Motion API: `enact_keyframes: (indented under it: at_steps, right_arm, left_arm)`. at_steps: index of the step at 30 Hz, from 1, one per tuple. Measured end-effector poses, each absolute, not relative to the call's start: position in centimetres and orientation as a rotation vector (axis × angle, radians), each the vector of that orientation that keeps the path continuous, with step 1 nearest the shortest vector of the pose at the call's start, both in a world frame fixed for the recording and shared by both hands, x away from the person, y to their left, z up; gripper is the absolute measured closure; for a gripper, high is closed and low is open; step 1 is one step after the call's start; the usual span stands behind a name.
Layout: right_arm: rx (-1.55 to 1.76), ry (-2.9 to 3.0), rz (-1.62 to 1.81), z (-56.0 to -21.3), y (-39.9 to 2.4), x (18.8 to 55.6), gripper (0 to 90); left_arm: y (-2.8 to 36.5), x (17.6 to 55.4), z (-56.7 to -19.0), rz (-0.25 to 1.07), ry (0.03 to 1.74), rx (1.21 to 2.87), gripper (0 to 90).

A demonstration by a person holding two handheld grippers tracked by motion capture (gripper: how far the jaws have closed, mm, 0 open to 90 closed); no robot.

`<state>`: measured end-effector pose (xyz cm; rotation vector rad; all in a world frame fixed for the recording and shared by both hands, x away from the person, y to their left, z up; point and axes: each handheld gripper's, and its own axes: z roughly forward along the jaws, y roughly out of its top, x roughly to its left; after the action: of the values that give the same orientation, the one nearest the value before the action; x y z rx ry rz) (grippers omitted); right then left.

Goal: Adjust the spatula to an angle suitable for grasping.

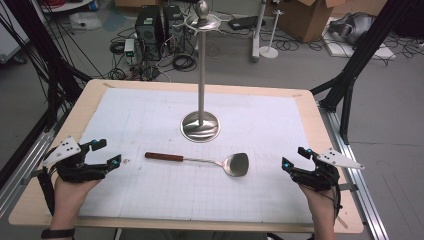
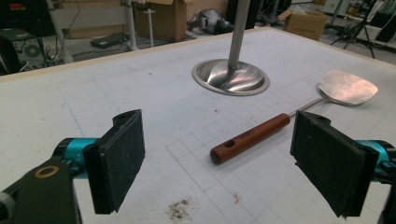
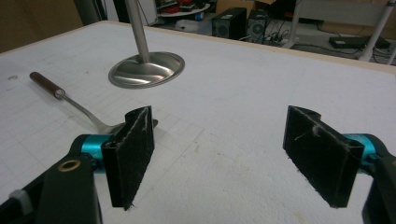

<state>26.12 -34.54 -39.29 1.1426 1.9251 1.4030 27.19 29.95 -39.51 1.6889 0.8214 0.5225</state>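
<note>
A metal spatula (image 1: 200, 161) with a brown wooden handle lies flat on the white mat, handle to the left, blade (image 1: 236, 164) to the right. Behind it stands a steel stand (image 1: 200, 125) with a round base and tall pole. My left gripper (image 1: 106, 152) rests at the mat's left edge, open and holding nothing; in the left gripper view the handle (image 2: 250, 138) lies ahead between the jaws. My right gripper (image 1: 295, 157) sits at the mat's right side, open and holding nothing; in the right gripper view its left pad hides most of the spatula (image 3: 70, 100) blade.
The wooden table (image 1: 325, 135) carries a white gridded mat (image 1: 150, 115). A small patch of dark crumbs (image 2: 180, 209) lies near the left gripper. Beyond the far edge, computer towers (image 1: 150, 25), cables and cardboard boxes (image 1: 310, 17) stand on the floor. Black frame struts rise at both sides.
</note>
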Motion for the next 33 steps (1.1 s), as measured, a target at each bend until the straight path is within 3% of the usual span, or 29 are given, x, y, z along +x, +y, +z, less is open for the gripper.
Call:
enact_keyframes:
  at_steps: [10, 18, 21, 33]
  right_arm:
    - [1.114, 1.946, 1.416, -39.1, -34.0, 26.3, 23.5]
    - [1.088, 1.962, 1.439, -39.2, -33.9, 26.3, 23.4]
    - [1.071, 1.965, 1.464, -39.0, -33.8, 26.3, 23.3]
    - [0.965, 2.049, 1.568, -38.8, -32.6, 27.3, 23.3]
  left_arm:
    - [30.2, 26.9, -39.2, 0.494, 0.786, 1.678, 22.6]
    - [29.9, 26.8, -39.2, 0.497, 0.775, 1.684, 19.5]
    - [29.8, 26.7, -39.2, 0.503, 0.738, 1.674, 24.2]
    - [29.4, 26.7, -39.2, 0.496, 0.728, 1.705, 23.1]
